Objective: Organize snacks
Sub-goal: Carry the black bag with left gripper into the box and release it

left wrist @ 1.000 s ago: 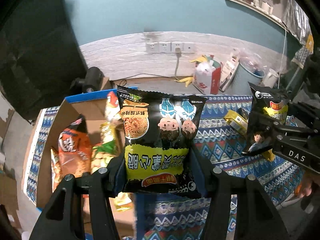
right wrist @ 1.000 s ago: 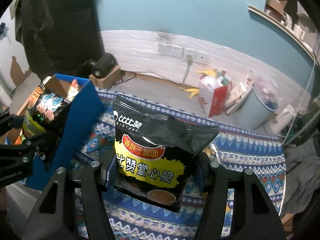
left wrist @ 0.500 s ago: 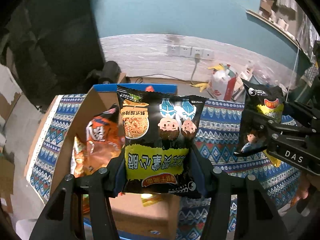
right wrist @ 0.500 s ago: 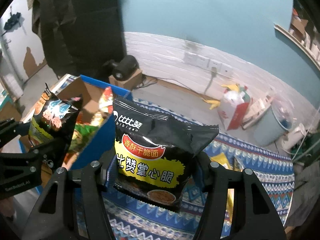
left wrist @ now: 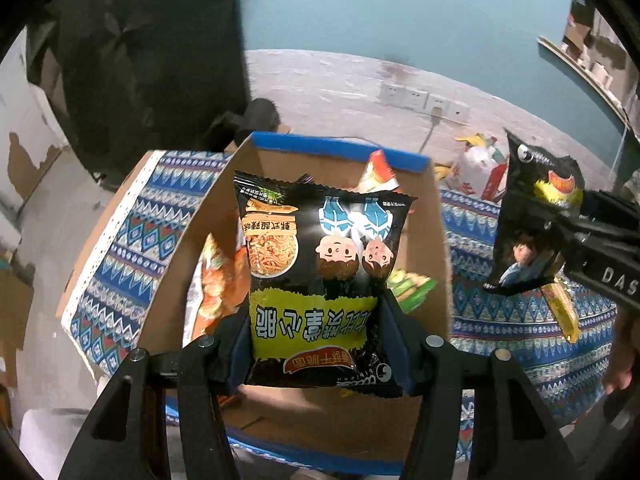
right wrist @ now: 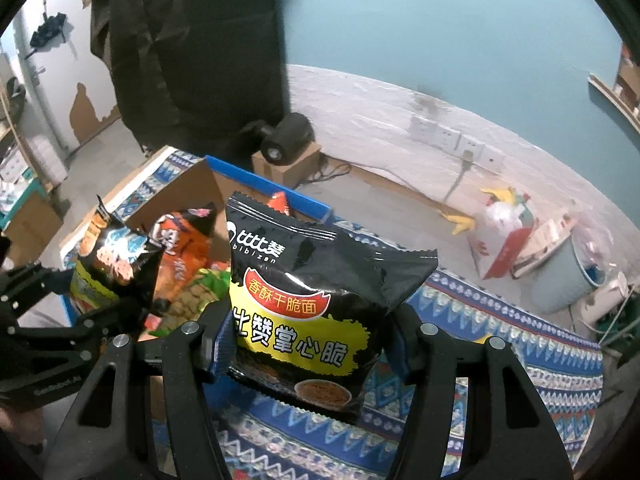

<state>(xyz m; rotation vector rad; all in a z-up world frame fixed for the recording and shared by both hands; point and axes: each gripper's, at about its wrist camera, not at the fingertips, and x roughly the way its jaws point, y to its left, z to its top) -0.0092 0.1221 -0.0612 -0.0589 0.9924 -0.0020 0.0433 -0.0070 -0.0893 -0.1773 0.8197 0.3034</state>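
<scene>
The left gripper [left wrist: 320, 344] is clamped on a black noodle-snack packet [left wrist: 320, 280], held upside down directly above the open cardboard box [left wrist: 438, 240] at the worktop's left edge. The right gripper [right wrist: 308, 344] is clamped on a second black packet [right wrist: 312, 292], upright, over the patterned cloth [right wrist: 500, 320] just to the right of the box. The left hand is the nearer: its packet's long axis points into the opening, so release should drop it among the snacks inside.
</scene>
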